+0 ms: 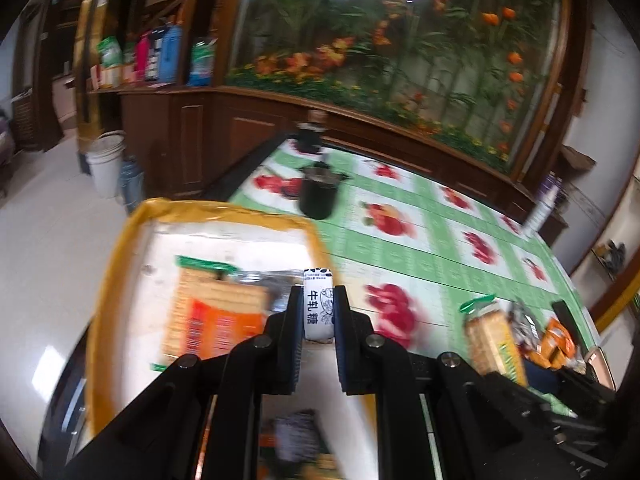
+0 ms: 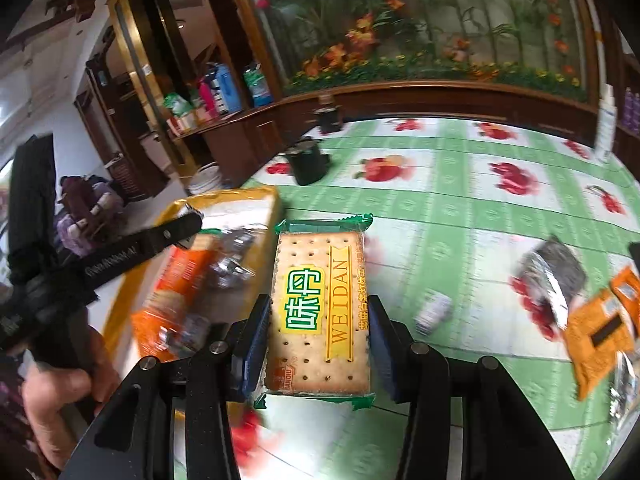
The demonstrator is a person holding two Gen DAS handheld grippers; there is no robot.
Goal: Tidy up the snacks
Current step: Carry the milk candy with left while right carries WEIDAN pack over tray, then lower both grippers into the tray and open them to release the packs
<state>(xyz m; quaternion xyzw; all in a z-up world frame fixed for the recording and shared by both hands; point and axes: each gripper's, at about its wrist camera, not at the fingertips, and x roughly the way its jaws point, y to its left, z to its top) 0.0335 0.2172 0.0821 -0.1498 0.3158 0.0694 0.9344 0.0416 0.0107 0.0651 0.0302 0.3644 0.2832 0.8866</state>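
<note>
My left gripper (image 1: 318, 300) is shut on a small white nougat candy (image 1: 318, 304) and holds it over the right edge of a yellow-rimmed tray (image 1: 120, 240). The tray holds an orange cracker pack (image 1: 216, 312) and a silver wrapper (image 1: 264, 280). My right gripper (image 2: 318, 312) is shut on a green-edged cracker pack (image 2: 320, 308) labelled WEIDAN, held above the table just right of the tray (image 2: 260, 196). The left gripper (image 2: 160, 240) shows in the right wrist view, over the tray.
A green tablecloth with fruit prints (image 2: 460, 208) covers the table. Loose snacks lie at the right: a silver packet (image 2: 552, 272), orange packs (image 2: 600, 332) and a small white candy (image 2: 434, 308). A black cup (image 1: 318, 194) stands further back. A wooden cabinet lies behind.
</note>
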